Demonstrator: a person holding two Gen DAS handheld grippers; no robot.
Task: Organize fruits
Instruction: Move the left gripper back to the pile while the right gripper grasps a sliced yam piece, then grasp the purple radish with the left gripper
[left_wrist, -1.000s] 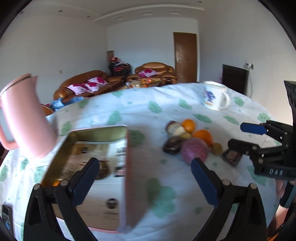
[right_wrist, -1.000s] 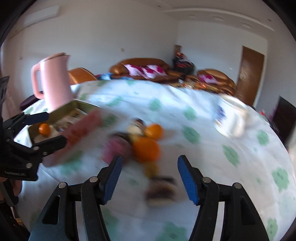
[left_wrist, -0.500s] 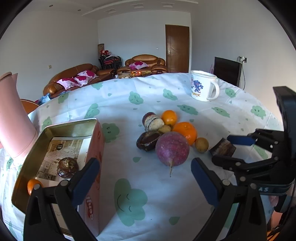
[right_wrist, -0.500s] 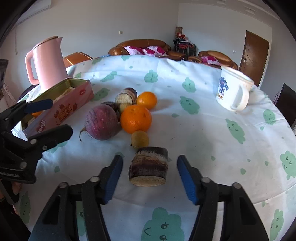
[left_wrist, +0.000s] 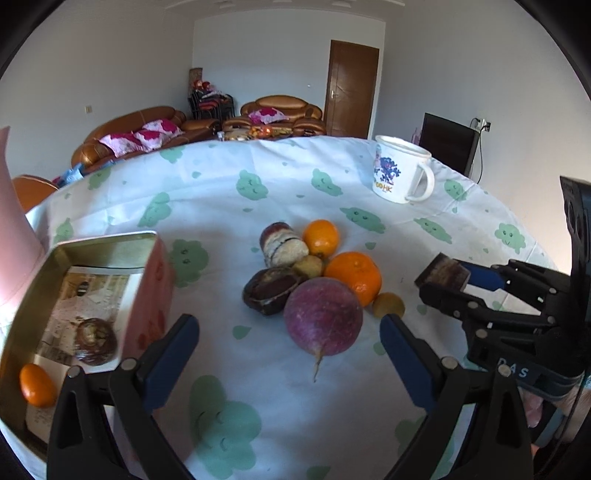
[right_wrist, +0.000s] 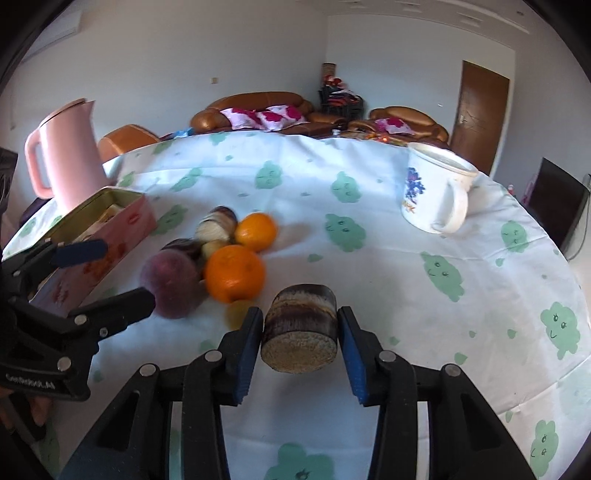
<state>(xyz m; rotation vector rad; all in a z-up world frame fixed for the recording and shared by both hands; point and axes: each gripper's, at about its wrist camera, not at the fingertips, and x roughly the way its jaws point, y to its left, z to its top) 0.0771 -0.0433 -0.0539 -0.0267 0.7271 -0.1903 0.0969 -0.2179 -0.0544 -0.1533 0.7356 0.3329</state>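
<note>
On the left wrist view, my left gripper (left_wrist: 288, 347) had drifted off the pink rectangular tin (left_wrist: 110, 295) toward the round purple radish-like fruit (left_wrist: 323, 315), jaws wide and just easing inward, nothing between them. On the right wrist view, my right gripper (right_wrist: 300, 332) was closing; its blue pads (right_wrist: 251, 343), apart half a second earlier, now touched the short brown sugarcane stub (right_wrist: 300, 332) on the cloth.

Both grippers are black plastic scissor frames. The left gripper (left_wrist: 288, 339) has two angled arms with round silver screw heads at the joints and blue pads on its fingers (left_wrist: 404, 341). The right gripper (right_wrist: 300, 332) is built alike, its fingers (right_wrist: 351, 354) lined with ribbed blue pads. White lettering marks each body's side.
</note>
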